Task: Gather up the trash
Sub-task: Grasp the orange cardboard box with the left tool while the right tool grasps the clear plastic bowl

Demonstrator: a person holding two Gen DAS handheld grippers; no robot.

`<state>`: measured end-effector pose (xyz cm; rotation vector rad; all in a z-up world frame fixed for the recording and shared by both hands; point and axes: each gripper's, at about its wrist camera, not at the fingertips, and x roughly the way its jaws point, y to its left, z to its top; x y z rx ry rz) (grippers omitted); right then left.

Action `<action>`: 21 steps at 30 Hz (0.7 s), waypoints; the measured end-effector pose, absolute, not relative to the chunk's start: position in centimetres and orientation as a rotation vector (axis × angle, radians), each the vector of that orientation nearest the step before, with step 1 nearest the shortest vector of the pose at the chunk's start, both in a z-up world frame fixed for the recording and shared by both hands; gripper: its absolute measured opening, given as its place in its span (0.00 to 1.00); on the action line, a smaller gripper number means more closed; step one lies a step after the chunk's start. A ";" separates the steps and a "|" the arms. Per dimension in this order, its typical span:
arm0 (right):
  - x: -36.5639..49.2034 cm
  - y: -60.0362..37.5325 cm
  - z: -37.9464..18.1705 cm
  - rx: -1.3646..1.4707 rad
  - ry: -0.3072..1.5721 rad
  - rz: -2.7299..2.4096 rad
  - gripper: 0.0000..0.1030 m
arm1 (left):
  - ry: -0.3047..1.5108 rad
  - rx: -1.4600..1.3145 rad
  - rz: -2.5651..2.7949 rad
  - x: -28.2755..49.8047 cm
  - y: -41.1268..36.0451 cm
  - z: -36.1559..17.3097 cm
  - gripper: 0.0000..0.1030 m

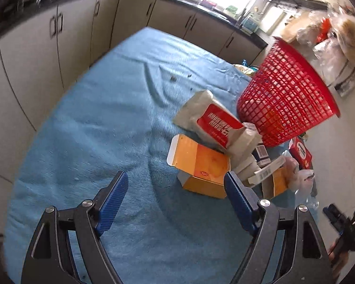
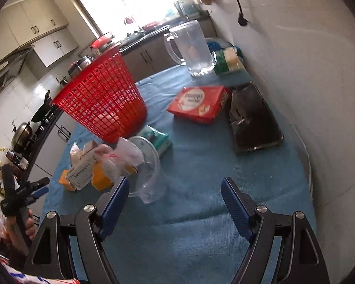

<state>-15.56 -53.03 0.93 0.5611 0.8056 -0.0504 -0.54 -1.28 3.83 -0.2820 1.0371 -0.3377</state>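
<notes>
The left gripper (image 1: 176, 190) stands wide with nothing between its blue pads, above the blue cloth (image 1: 101, 123). Only its view shows the white-and-red packet (image 1: 215, 118) at one o'clock, lying on top of the orange box (image 1: 201, 165), with more cartons crowded at two o'clock against the foot of the red basket (image 1: 286, 99). The table's far edge runs along the cupboards (image 1: 71, 35) at eleven o'clock, and the cloth from nine to twelve lies bare.

The right gripper (image 2: 174, 190) is also wide and empty. Its view shows the same basket (image 2: 101, 97) at eleven o'clock. Something pale orange shows through the mesh near the bottom; what it is I cannot tell. Just beside the left pad lies a clear plastic cup (image 2: 149, 172) on its side, touching a crumpled plastic bag (image 2: 116, 156). Only here do you see the red box (image 2: 198, 101) at twelve, a clear jug (image 2: 191, 47) behind it, and a dark tray (image 2: 253, 118) at one o'clock near the wall (image 2: 307, 71). Open cloth lies straight ahead between the pads.
</notes>
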 end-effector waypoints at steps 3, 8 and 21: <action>-15.2 -53.0 -0.1 0.575 0.819 -0.037 0.81 | 1.058 -0.313 -0.340 0.3 -1.6 3.0 0.79; -14.3 -52.5 -0.8 0.574 0.827 -0.016 0.81 | 1.079 -0.356 -0.383 1.2 -2.3 2.0 0.79; -10.8 -50.4 -2.2 0.537 0.866 -0.013 0.30 | 1.094 -0.275 -0.468 0.6 -4.7 2.4 0.16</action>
